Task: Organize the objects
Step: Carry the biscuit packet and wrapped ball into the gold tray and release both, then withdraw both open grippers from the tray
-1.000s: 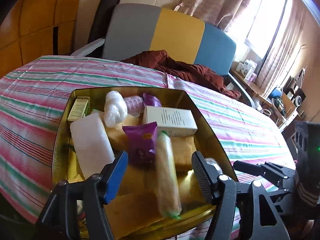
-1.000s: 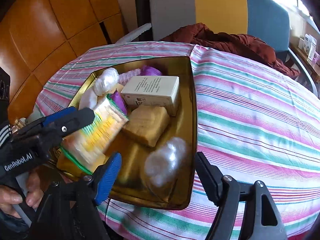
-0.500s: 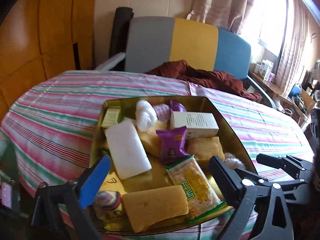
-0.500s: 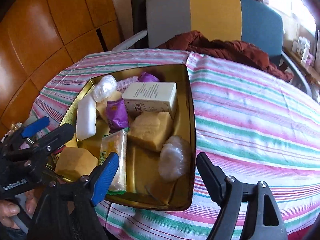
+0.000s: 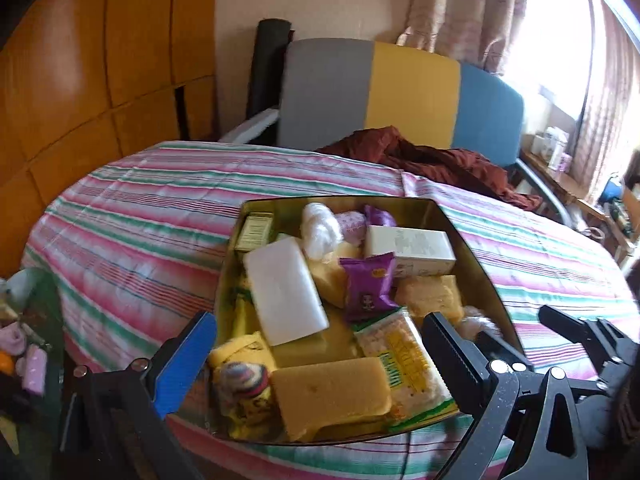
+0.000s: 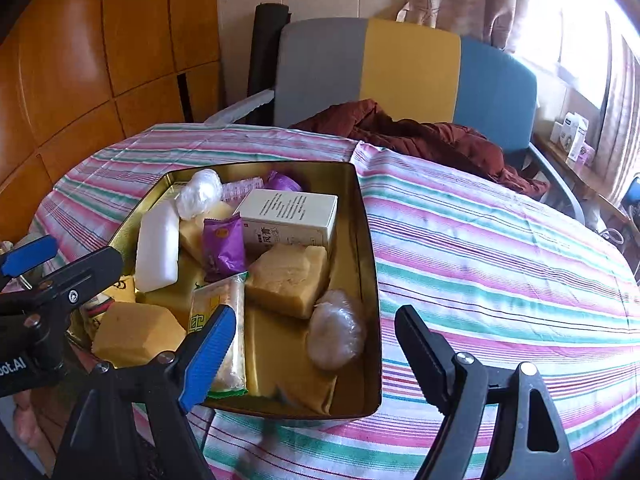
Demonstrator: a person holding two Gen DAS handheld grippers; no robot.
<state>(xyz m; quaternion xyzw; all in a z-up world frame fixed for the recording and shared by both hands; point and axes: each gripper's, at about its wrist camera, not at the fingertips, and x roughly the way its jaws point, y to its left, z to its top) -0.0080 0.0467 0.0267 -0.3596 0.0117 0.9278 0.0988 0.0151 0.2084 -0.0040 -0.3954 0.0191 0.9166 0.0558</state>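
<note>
A gold tin tray sits on the striped tablecloth, full of items: a white box, a purple packet, a white block, yellow sponges, a yellow-green cracker packet and a clear-wrapped ball. My left gripper is open and empty over the tray's near edge. My right gripper is open and empty at the tray's near right corner.
The round table has a pink and green striped cloth. A grey, yellow and blue chair holding a maroon cloth stands behind it. Wooden wall panels are at left. Small items lie below the table's left edge.
My left gripper let go of the cracker packet, which now lies in the tray, and both grippers have pulled back and up from the tray.
</note>
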